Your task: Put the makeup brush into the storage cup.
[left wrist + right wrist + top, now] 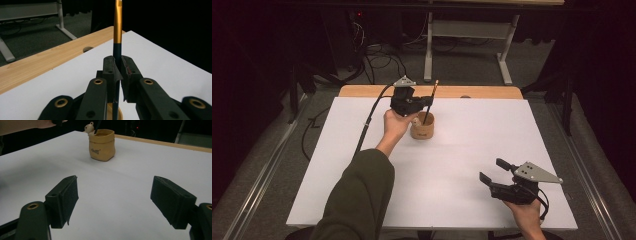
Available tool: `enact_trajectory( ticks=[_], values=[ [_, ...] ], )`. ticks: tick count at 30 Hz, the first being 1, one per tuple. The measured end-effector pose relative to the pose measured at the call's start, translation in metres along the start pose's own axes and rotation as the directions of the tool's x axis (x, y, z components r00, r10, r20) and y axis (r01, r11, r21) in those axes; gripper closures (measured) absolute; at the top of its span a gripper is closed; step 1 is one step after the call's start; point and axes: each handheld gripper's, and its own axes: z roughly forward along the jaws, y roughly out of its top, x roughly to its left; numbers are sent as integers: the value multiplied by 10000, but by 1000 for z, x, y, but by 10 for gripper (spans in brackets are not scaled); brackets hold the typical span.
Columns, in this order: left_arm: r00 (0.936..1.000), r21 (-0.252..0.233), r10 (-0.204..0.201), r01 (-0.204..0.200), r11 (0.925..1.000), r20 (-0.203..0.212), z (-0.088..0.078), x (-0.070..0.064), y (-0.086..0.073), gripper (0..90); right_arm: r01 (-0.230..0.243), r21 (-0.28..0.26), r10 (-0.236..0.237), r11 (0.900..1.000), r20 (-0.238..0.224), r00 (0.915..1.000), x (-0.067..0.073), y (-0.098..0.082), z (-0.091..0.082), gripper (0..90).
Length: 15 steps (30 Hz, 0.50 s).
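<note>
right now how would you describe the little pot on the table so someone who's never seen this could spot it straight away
On the white table, look toward the far edge, left of centre, just beyond the person's left hand. There stands a small tan pot with dark lettering on its side and a tiny bear figure at its rim. A dark, gold-topped pencil, clamped by the left gripper, pokes up out of it.

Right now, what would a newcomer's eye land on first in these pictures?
The left gripper at the table's far side, shut on a gold-tipped pen standing in a small tan cup. Then the right gripper, near the front right corner, jaws open over the bare white tabletop.
</note>
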Motion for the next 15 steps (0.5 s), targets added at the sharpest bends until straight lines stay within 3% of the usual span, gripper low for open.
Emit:
enact_trajectory(
  ticks=[15],
  values=[
    [9998,108,98,-96,9999,-199,6,2,-4,825,4,-15,-4,10000,-7,10000,-1,0,0,238]
  ],
)
